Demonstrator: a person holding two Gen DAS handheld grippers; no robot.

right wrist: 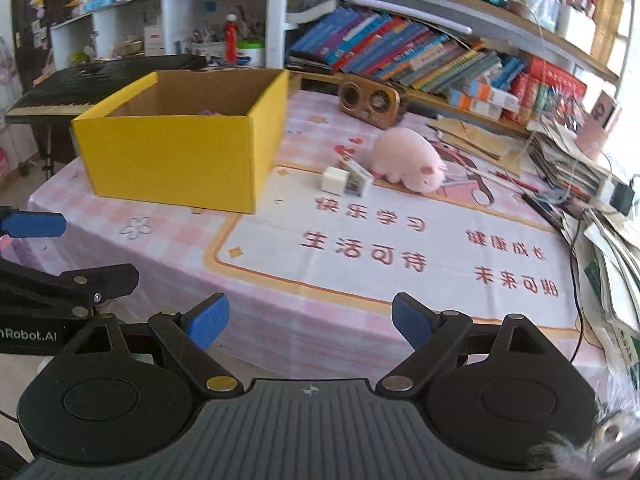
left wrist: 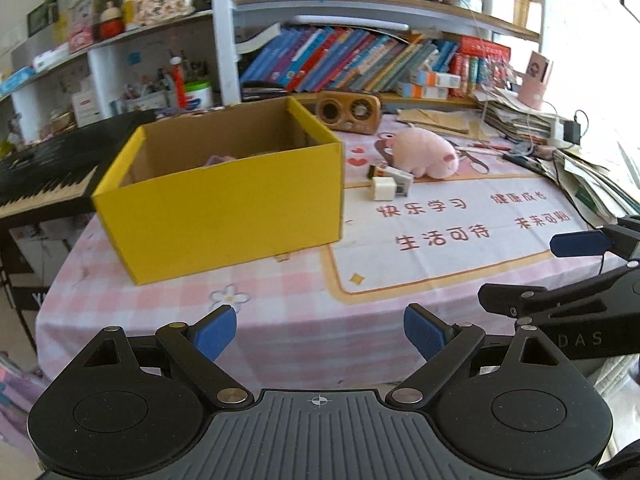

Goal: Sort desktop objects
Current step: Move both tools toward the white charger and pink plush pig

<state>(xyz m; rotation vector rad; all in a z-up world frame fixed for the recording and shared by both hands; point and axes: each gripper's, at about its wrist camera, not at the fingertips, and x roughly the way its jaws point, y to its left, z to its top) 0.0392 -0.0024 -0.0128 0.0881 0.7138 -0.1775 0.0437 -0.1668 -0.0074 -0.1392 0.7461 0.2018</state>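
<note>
Yellow box [left wrist: 224, 196]: it is sitting open on the pink checked tablecloth [left wrist: 288, 320], at the middle left of the left wrist view. Something pale purple is peeking up inside it.
Pink toy pig [left wrist: 426, 154]: it is lying on the cloth to the right of the box, well apart from both tools.
White cube [left wrist: 383, 188]: it is sitting just in front of the pig, touching a small grey box [left wrist: 402, 178] beside it.
Wooden radio [left wrist: 347, 111]: it is standing behind the pig, near the books [left wrist: 344, 60] on the shelf.
Black piano keyboard [left wrist: 48, 168]: it is showing at the far left, behind the box.
Paper pile [right wrist: 600, 216]: it is leaning along the right edge of the table.
Left gripper [left wrist: 320, 332]: its blue fingers are spread wide and holding nothing, low in the frame over the near edge of the cloth.
Right gripper [right wrist: 310, 320]: its blue fingers are spread wide too, holding nothing, over the near edge of the cloth.
</note>
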